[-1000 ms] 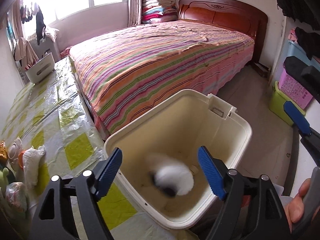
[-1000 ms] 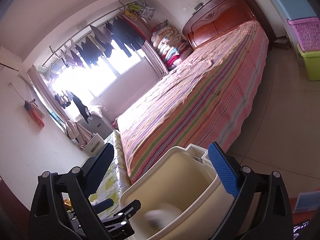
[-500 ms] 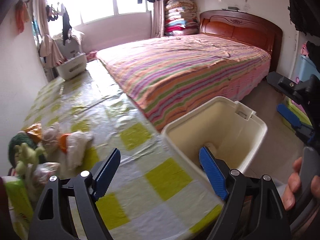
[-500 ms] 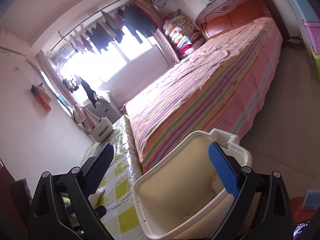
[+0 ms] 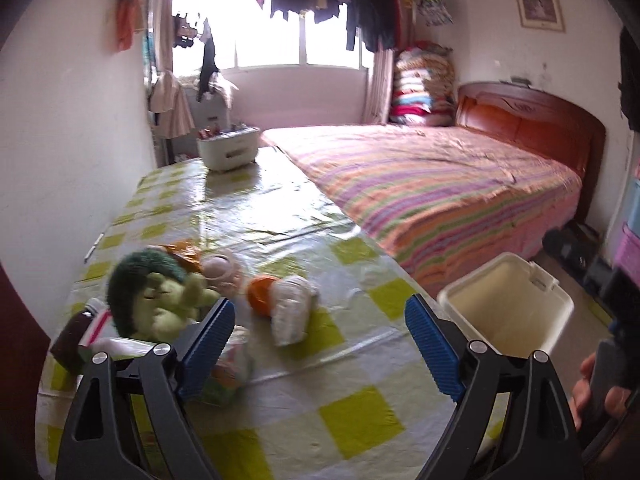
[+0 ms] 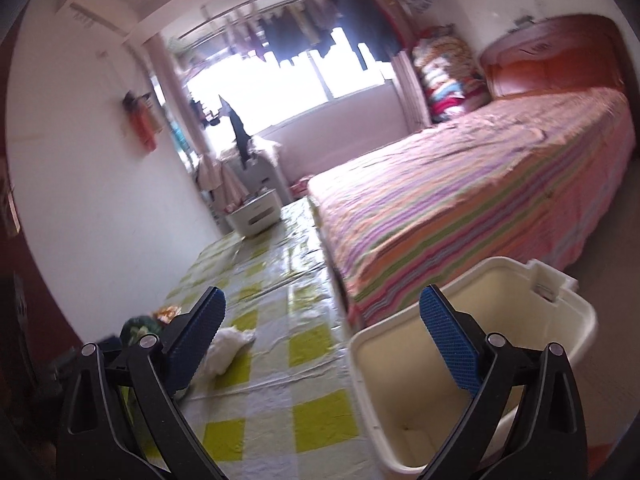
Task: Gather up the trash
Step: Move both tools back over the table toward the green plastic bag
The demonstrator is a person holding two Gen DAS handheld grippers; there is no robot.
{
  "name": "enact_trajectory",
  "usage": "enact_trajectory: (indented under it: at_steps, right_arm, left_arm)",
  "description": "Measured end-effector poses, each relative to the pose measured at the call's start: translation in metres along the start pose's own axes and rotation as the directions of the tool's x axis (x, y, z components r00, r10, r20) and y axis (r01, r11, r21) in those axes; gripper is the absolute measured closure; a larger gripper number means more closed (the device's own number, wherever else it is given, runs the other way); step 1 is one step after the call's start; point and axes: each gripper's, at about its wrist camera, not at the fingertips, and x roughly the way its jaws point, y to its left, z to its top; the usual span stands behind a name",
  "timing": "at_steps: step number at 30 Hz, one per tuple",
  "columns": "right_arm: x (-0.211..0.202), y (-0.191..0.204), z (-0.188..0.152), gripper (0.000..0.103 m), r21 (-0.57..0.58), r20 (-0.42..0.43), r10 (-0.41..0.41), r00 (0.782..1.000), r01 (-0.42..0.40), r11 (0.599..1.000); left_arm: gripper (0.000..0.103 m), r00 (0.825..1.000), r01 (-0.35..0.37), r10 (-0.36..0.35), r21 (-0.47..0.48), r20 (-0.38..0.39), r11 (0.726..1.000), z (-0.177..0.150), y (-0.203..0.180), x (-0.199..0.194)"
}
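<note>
Room: a bedroom with a striped bed (image 5: pixel 448 188) beside a long table (image 5: pixel 280 216) under a yellow-checked plastic cover.
Trash: a crumpled white wad (image 5: pixel 290 306) with an orange piece (image 5: pixel 260 294), and a clear bag (image 5: pixel 232 364), lie on the table near a green plush toy (image 5: pixel 160 296).
Bin: the cream trash bin (image 5: pixel 508 308) stands off the table's right edge, by the bed.
Left hand-held gripper (image 5: pixel 320 344): jaws wide, having just been opening, nothing between them.
Right hand-held gripper (image 6: pixel 324 340): jaws wide, empty, over the table edge and bin rim.
</note>
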Motion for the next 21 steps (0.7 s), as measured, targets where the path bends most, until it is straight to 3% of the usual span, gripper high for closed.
enact_trajectory:
  at_steps: [8, 12, 17, 21]
  right_arm:
    - [0.028, 0.058, -0.019, 0.007, -0.128, -0.104, 0.127, 0.986, -0.14, 0.982]
    - [0.039, 0.078, -0.029, 0.007, -0.154, -0.162, 0.169, 0.972, -0.194, 0.969]
    - [0.069, 0.103, -0.041, 0.007, -0.142, -0.285, 0.234, 0.93, -0.282, 0.949]
    - [0.073, 0.125, -0.045, 0.007, -0.172, -0.325, 0.287, 0.901, -0.355, 0.919]
  left_arm:
    - [0.018, 0.997, -0.063, 0.07, -0.19, 0.03, 0.98, -0.003, 0.087, -0.012]
    - [0.018, 0.987, -0.146, 0.159, -0.235, 0.038, 0.961, -0.01, 0.122, -0.023]
    - [0.018, 0.981, -0.186, 0.192, -0.28, -0.008, 0.942, -0.022, 0.154, -0.025]
    - [0.018, 0.987, -0.159, 0.16, -0.294, -0.019, 0.943, -0.026, 0.16, -0.03]
